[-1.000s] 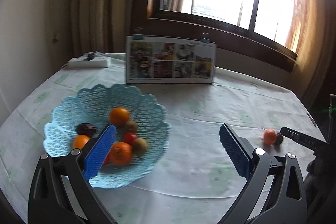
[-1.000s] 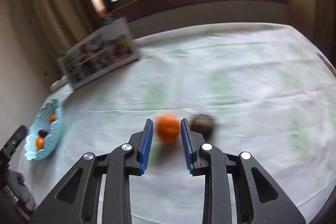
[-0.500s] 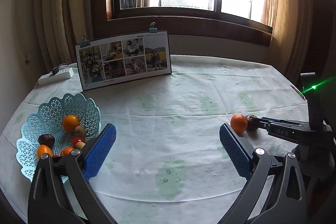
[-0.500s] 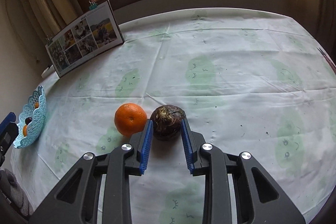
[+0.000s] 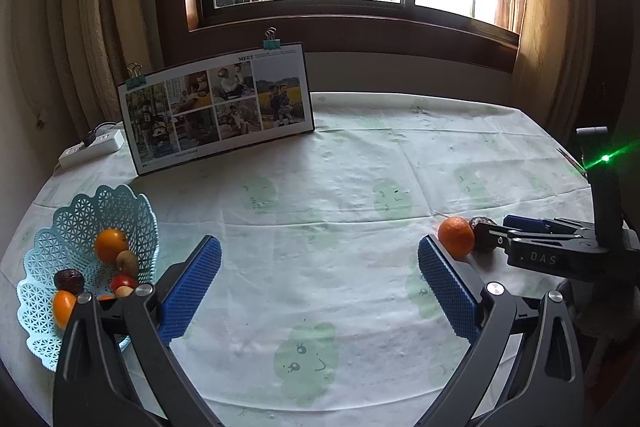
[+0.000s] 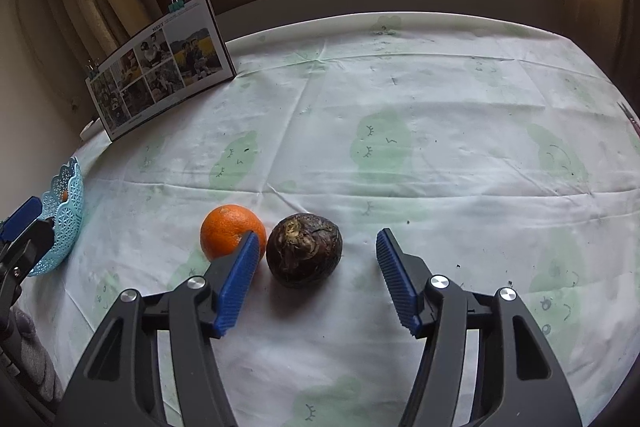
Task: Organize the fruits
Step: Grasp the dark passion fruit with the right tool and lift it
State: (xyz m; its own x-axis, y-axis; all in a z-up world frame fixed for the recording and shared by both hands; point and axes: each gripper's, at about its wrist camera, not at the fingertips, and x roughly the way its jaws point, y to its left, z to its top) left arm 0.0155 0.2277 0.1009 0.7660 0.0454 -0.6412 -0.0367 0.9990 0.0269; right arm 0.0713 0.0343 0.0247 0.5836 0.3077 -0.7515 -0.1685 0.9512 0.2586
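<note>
1. Table (image 5: 360, 163), under a white cloth with green cartoon blobs, takes up most of both views.
2. Photo board (image 5: 218, 109) stands upright at the back left, binder clips on its top edge.
3. Left gripper (image 5: 319, 281) hangs over the near middle of the table, jaws wide apart, nothing between them.
4. Right gripper (image 6: 318, 277) is low by the two loose fruits, jaws apart. The dark fruit sits in the gap towards the left pad; can't tell if it touches.
5. Blue basket (image 5: 68, 223) sits at the far left edge with oranges, a dark fruit and a few small ones inside.
6. Orange (image 6: 232, 231) is on the cloth just outside the right gripper's left finger.
7. Dark fruit (image 6: 304, 250) sits right beside the orange, on the cloth.
</note>
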